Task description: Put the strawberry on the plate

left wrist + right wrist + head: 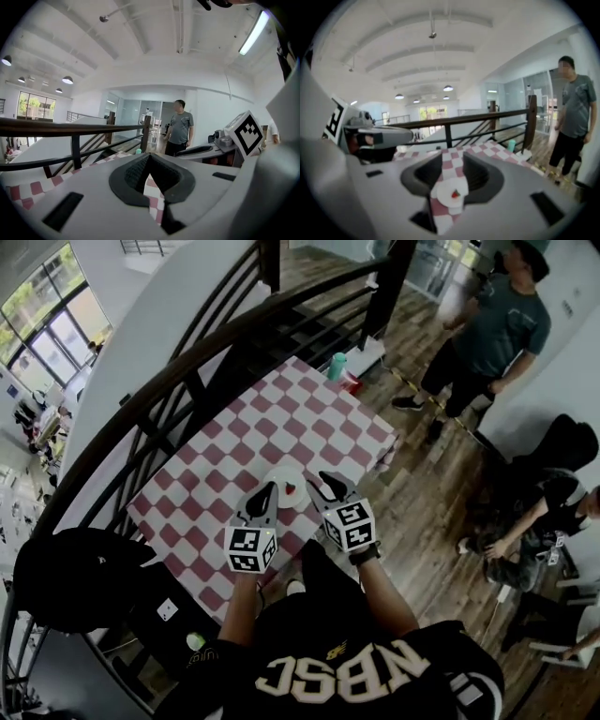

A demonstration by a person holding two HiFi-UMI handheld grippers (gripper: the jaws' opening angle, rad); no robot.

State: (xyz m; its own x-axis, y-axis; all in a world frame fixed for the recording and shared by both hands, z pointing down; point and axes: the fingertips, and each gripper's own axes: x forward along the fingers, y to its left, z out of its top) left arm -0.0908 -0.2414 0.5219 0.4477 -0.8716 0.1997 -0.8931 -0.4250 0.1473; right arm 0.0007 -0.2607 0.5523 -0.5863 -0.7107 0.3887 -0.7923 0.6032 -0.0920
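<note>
A small red strawberry (290,488) lies on a white plate (279,478) near the front edge of the red-and-white checked table (281,418). My left gripper (267,491) hovers just left of the plate; in the left gripper view (149,157) its pads meet at the tips with nothing between them. My right gripper (329,483) hangs just right of the plate. Through its open jaws (452,164) I see the plate (446,198) and the strawberry (455,193) below, apart from the pads.
A teal bottle (337,365) and a red thing (350,382) stand at the table's far corner. A dark stair railing (169,381) runs along the table's left side. One person (492,334) stands beyond the table; another (544,512) sits at the right.
</note>
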